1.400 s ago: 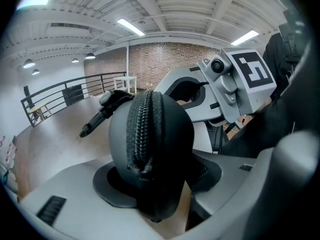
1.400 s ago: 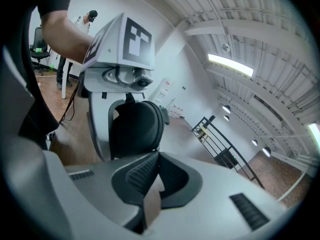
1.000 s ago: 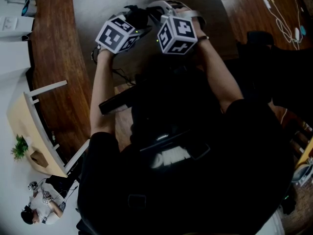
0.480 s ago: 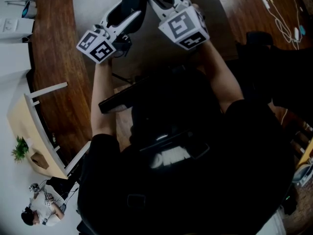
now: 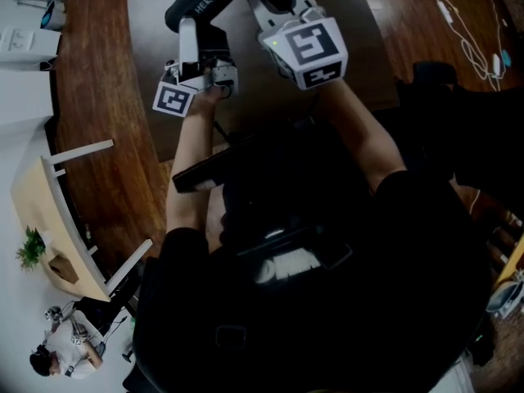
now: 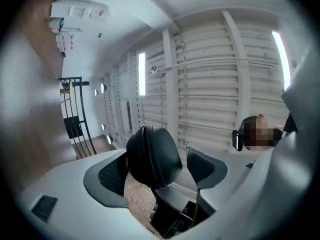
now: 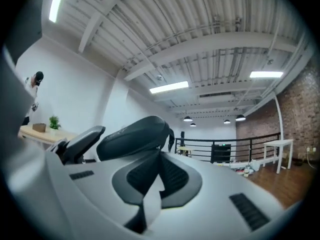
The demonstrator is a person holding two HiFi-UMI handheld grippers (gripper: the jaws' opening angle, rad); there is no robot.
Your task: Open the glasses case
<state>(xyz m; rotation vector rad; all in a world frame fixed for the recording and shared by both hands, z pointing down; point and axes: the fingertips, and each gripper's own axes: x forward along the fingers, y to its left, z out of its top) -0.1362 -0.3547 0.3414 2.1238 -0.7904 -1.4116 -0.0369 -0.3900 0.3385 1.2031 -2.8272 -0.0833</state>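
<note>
Overhead, the person [image 5: 327,260] in dark clothes fills most of the head view, standing over a wooden floor [image 5: 90,137] with both forearms reaching forward and up. The right forearm [image 5: 360,129] stretches out to its marker cube [image 5: 309,49]. The left forearm [image 5: 190,162] is bent in closer, and its smaller-looking cube [image 5: 173,99] is turned downward.

The glasses case [image 5: 203,0], black and oval, is up in the air at the top of the head view, between the two tools and off any surface. It is closed: its two halves meet along the zip line, so nothing inside shows.

The left hand-held gripper [image 6: 159,166] points upward with its jaws spread wide, and they have just been opening. The case stands between them, leaning on one pad [image 6: 111,176] with a clear gap to the other pad [image 6: 206,168].

The right hand-held gripper [image 7: 156,159] is held about level with its jaws brought fully together. The case lies just past their tips. Whether they pinch a small part of it I cannot tell.
</note>
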